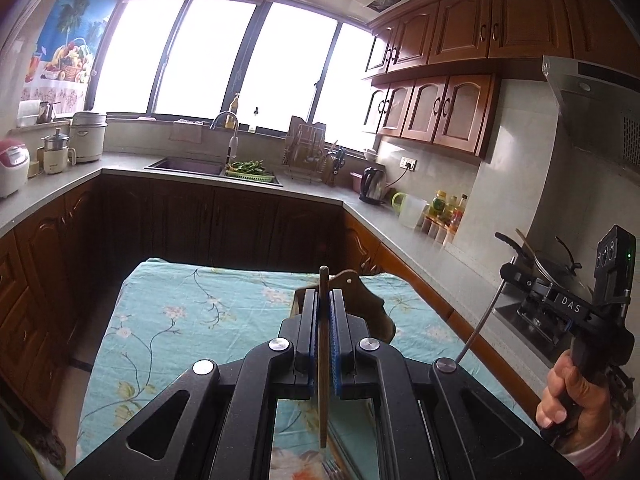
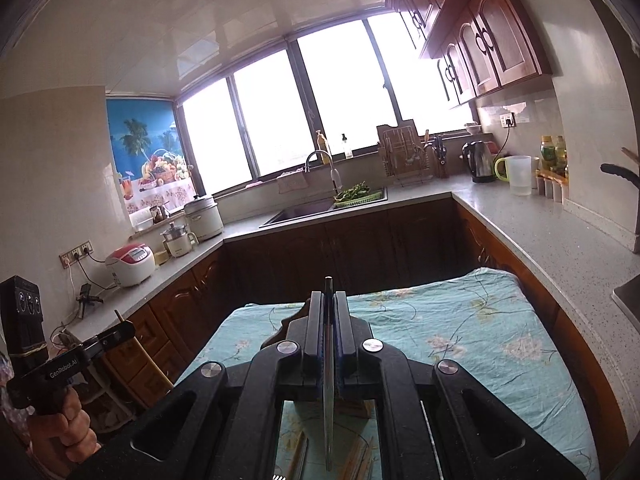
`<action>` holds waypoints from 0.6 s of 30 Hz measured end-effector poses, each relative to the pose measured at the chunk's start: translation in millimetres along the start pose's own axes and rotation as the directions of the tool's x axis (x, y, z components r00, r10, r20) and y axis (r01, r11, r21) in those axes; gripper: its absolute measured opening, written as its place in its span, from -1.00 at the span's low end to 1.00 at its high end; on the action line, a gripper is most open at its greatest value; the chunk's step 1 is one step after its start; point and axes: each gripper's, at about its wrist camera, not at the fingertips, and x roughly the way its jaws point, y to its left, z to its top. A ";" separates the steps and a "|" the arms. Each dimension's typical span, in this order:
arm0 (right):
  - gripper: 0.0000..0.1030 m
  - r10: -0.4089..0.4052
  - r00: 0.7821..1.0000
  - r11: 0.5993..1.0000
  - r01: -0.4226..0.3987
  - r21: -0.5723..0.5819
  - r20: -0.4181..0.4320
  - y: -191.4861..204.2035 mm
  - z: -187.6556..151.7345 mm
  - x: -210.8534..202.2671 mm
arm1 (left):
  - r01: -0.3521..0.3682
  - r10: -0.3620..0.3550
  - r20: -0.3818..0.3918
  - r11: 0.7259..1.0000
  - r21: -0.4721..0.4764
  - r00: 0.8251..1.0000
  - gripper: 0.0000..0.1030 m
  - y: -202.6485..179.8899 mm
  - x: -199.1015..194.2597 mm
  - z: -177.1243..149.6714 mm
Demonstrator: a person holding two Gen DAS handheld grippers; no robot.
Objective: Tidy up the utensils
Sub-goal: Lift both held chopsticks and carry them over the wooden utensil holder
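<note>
Both grippers are black with blue ribbed pads and round silver bolts: the right gripper [image 1: 505,270], gripped by a hand [image 1: 568,390] in a pink striped sleeve, carries white "DAS" lettering and a green light, the left gripper [image 2: 127,327] reads "GenRobot.AI".

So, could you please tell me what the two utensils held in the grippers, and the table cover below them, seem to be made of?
The thin brown stick in the left gripper looks like matte wood or bamboo, probably a chopstick. The slim grey utensil in the right gripper looks like metal, with a dull sheen. The turquoise floral table cover appears to be woven fabric, creased.
</note>
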 end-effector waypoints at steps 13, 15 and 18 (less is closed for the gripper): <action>-0.92 -0.039 0.991 0.999 0.040 -0.003 0.132 1.3 56.1 68.3 | -0.020 0.024 0.141 0.999 -0.030 0.990 -0.94 17.6 84.2 40.9; -0.92 -0.045 0.991 0.999 0.045 0.008 0.122 -5.0 50.8 82.4 | -0.021 0.029 0.144 0.998 -0.057 0.989 -0.94 24.4 106.5 35.3; -0.92 -0.060 0.993 0.998 0.058 0.017 0.099 -13.2 34.8 103.2 | -0.034 0.047 0.128 0.994 -0.103 0.991 -0.94 33.8 140.9 17.6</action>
